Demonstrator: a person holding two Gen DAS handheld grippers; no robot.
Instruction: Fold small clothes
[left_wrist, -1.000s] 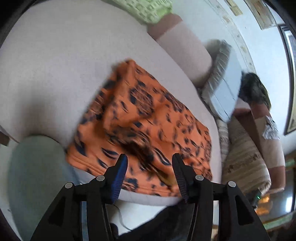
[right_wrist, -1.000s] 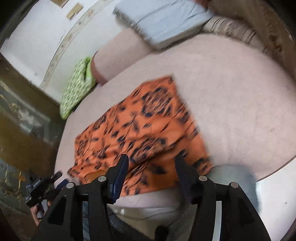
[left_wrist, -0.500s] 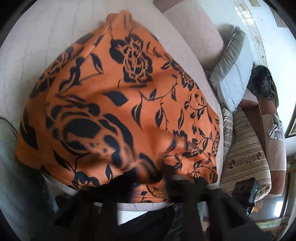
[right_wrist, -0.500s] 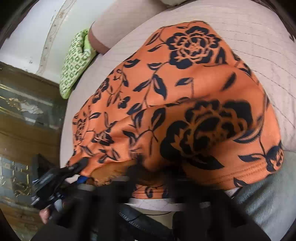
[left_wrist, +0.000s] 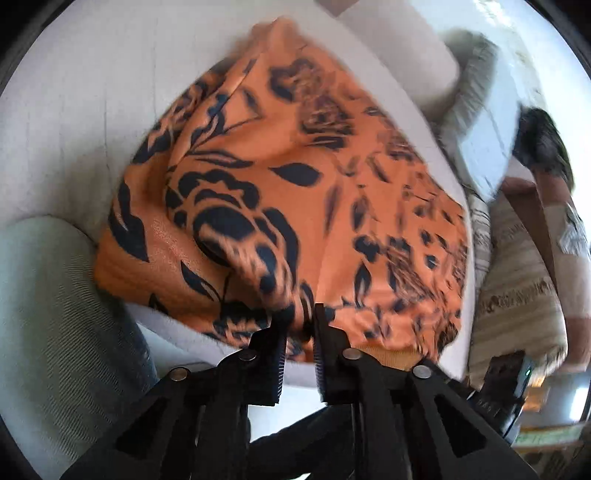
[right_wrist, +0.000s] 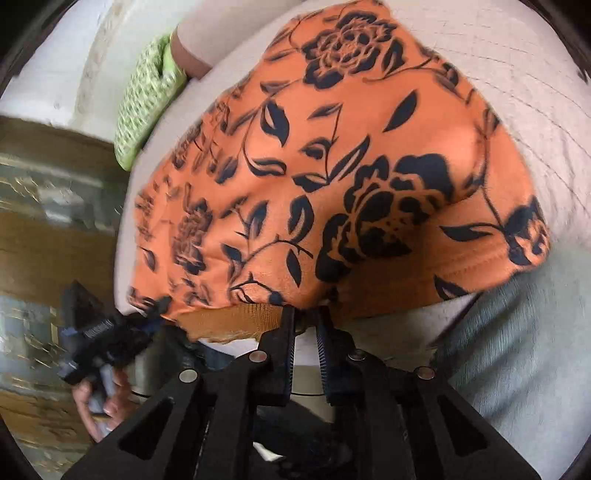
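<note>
The orange floral garment is spread on the pale cushion. Its near hem is pinched by the left gripper and the right gripper, whose jaws have just been easing slightly apart.

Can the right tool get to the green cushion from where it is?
Probably not right now. The right tool is pinching the near hem of the orange flowered garment, and the green cushion sits far off at the sofa's back corner, beyond that cloth.
</note>
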